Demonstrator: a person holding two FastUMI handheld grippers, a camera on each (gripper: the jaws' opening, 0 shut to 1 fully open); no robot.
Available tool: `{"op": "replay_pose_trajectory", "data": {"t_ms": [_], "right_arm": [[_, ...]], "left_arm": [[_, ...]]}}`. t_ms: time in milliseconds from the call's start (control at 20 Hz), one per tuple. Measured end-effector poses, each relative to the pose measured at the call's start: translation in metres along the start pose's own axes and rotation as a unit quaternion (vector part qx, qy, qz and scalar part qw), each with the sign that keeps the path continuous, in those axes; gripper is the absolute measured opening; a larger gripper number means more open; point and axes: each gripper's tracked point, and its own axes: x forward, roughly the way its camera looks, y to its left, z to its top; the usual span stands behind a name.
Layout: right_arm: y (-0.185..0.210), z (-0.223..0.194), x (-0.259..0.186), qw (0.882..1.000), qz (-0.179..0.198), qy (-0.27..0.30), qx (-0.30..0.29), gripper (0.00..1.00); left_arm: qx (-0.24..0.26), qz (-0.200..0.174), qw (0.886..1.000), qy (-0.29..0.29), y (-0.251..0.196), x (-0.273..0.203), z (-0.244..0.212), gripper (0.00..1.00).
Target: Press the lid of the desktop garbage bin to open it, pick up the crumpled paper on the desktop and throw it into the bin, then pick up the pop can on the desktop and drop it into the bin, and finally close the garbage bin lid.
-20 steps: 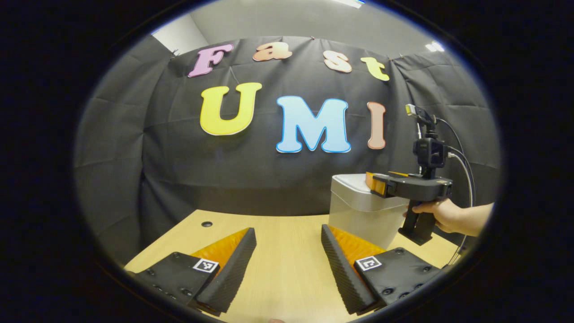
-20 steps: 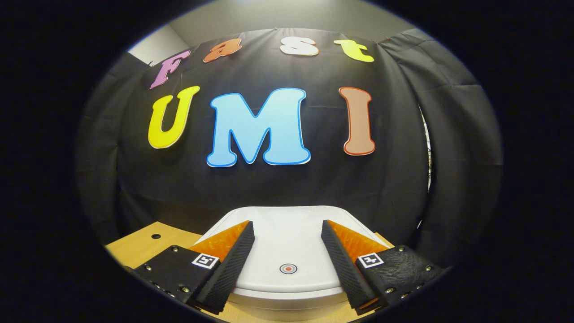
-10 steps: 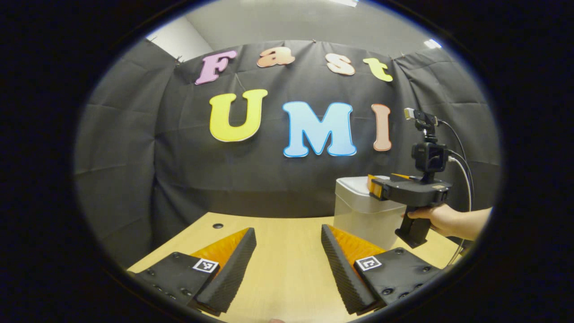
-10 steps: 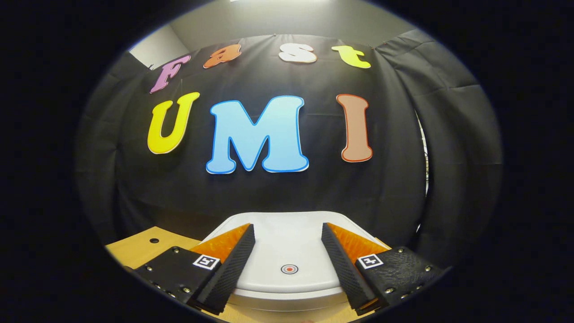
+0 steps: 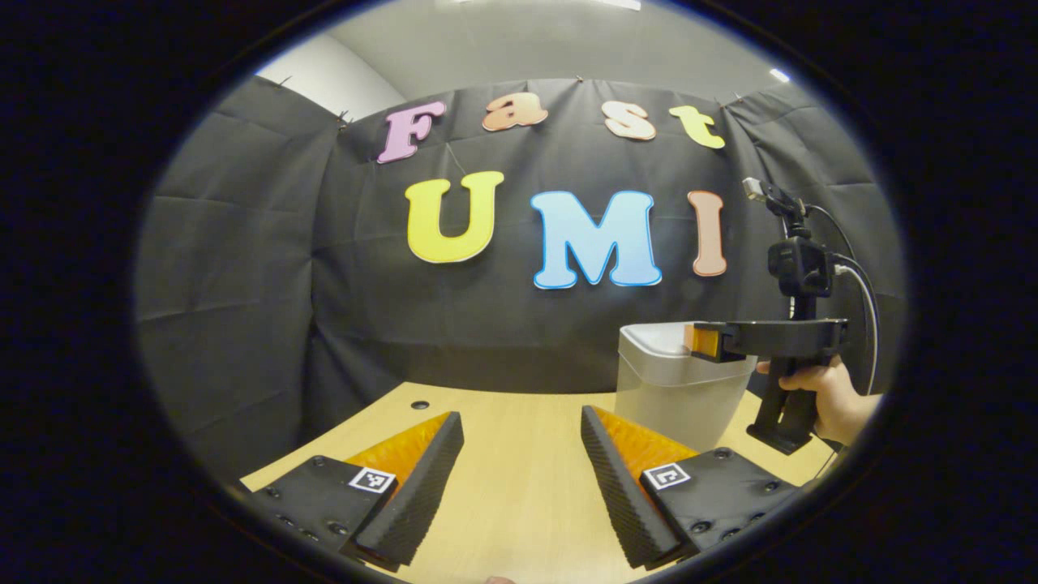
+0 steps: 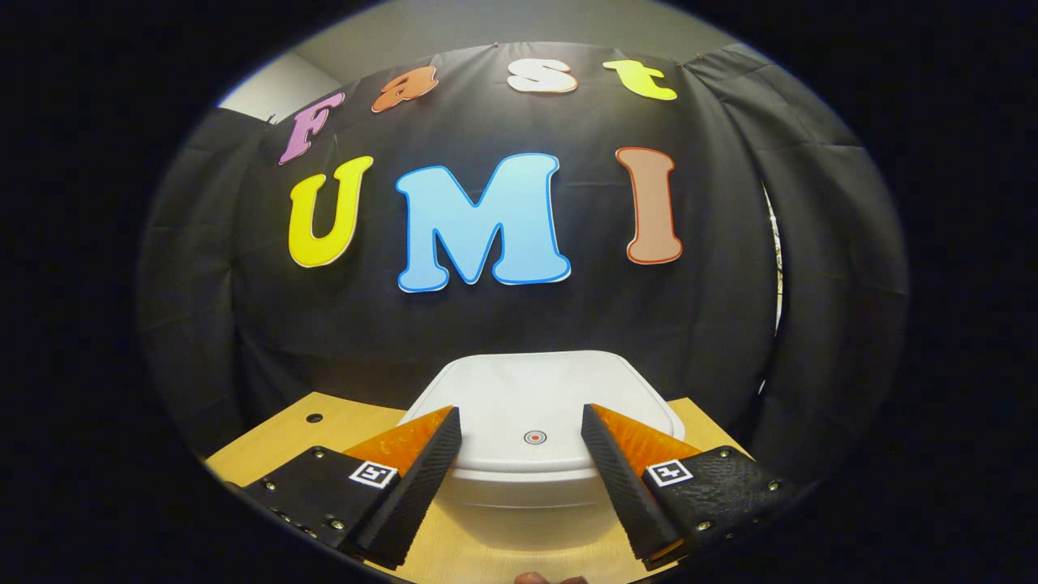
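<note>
White plastic is the material of the small desktop garbage bin (image 6: 535,438) with rounded corners, and its flat lid (image 6: 539,397) lies shut, with a little red round mark (image 6: 534,437) near the front edge. The bin stands on the pale wooden table (image 5: 519,478), close to the black cloth wall. Neither view takes in the crumpled paper or the pop can, so I cannot tell whether they are already inside. Either the first press is not yet made and the whole task remains, or the closing is already done; from a shut lid alone I cannot decide which. The right gripper (image 6: 521,438) hangs in front of the bin and a little above the lid, its two fingers spread apart and grasping nothing, with the red mark between their tips as the camera sees it; they do not seem to touch the lid. In the left gripper view, the hand (image 5: 831,397) holds this tool by its handle, nearly level, with its front end over the lid's near edge. The left gripper (image 5: 521,442) is well apart from the bin, low over bare table, pointing toward the wall, its fingers also released and empty.
</note>
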Motion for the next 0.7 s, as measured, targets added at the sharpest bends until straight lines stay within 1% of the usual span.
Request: {"op": "replay_pose_trajectory", "data": {"t_ms": [100, 200, 400, 550, 700], "right_arm": [[0.003, 0.004, -0.016, 1.0, -0.007, 0.0, 0.001, 0.96], [0.01, 0.009, -0.034, 1.0, -0.002, -0.005, -0.004, 0.96], [0.027, 0.022, -0.075, 0.999, 0.005, -0.037, -0.038, 0.96], [0.044, 0.031, -0.1, 0.996, 0.018, -0.064, -0.061, 0.95], [0.055, 0.036, -0.115, 0.994, 0.024, -0.076, -0.074, 0.96]], "left_arm": [[0.0, -0.007, 1.0, -0.009, -0.002, 0.0, 0.006, 0.96], [-0.007, -0.011, 1.0, -0.019, -0.001, 0.003, 0.011, 0.96], [-0.011, -0.022, 0.999, -0.025, 0.005, 0.008, 0.015, 0.96], [-0.005, -0.02, 0.999, -0.028, 0.014, 0.007, 0.016, 0.96], [-0.005, -0.016, 0.999, -0.031, 0.023, 0.008, 0.016, 0.95]]}}
